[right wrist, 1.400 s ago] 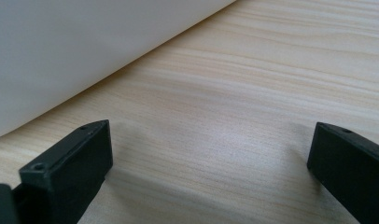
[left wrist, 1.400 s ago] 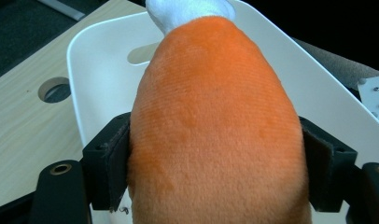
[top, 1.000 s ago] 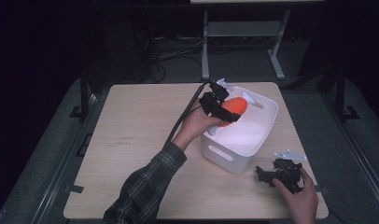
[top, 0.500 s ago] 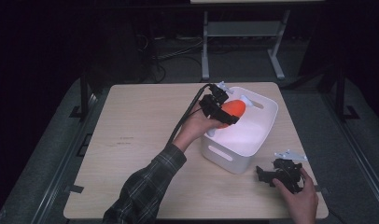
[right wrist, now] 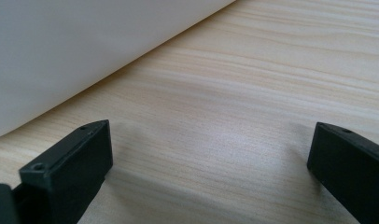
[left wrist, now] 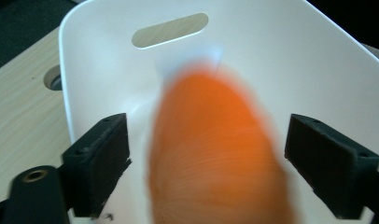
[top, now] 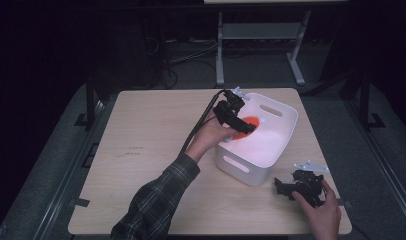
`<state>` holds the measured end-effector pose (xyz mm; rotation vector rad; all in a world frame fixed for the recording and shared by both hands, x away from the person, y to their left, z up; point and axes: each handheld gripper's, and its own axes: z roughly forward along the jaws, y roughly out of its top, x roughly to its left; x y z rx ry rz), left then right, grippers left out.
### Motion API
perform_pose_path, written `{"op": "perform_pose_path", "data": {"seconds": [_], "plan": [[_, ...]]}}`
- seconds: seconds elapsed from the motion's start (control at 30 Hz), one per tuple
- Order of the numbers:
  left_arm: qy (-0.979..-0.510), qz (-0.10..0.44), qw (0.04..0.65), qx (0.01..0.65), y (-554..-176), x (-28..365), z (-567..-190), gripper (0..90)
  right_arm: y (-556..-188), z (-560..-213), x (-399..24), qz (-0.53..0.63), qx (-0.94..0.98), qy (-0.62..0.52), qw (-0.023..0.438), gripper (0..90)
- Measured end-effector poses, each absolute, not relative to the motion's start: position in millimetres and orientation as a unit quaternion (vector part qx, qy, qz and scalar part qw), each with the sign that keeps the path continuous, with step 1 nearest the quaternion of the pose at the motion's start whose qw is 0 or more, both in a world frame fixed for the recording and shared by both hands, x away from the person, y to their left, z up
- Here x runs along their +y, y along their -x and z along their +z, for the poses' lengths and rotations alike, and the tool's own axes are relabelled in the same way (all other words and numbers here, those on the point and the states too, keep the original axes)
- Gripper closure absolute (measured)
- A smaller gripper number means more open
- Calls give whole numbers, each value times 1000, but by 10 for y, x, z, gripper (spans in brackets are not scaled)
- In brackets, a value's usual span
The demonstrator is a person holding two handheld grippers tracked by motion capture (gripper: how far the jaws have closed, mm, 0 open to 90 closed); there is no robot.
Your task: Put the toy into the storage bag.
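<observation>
Our left gripper (top: pixel 239 121) hangs over the near-left rim of the white bin (top: pixel 286 116), tipped down into it. In the left gripper view its jaws stand wide apart, with a clear gap on each side of the orange object (left wrist: pixel 218 154) between them, so they are not squeezing it. The object is blurred there while the bin wall (left wrist: pixel 281 51) behind it is sharp, which we read as the object dropping free into the bin, though we cannot tell what it is beyond a rounded orange shape. From the high view it (top: pixel 250 123) sits just below the gripper, inside the bin's walls and above its floor.

We hold the gripper above the opening, we judge, so that the drop lands inside.

Our right gripper (top: pixel 297 184) rests low over the table (top: pixel 151 145), near the front right edge, just beside the bin's near corner. Its jaws are spread wide with only bare wood between them (right wrist: pixel 211 140) and the bin's outer wall (right wrist: pixel 85 42) close by, so it grips nothing and seems parked out of the way.
</observation>
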<state>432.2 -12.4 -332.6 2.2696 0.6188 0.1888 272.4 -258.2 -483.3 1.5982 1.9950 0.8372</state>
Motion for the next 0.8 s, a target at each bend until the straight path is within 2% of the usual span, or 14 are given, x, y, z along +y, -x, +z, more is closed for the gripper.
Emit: {"op": "perform_pose_path", "data": {"seconds": [0.8], "plan": [[-878,87,394,258,-4261,409,-3214,134,-2725,-4834,-2584,303,723,-578,225,0]]}}
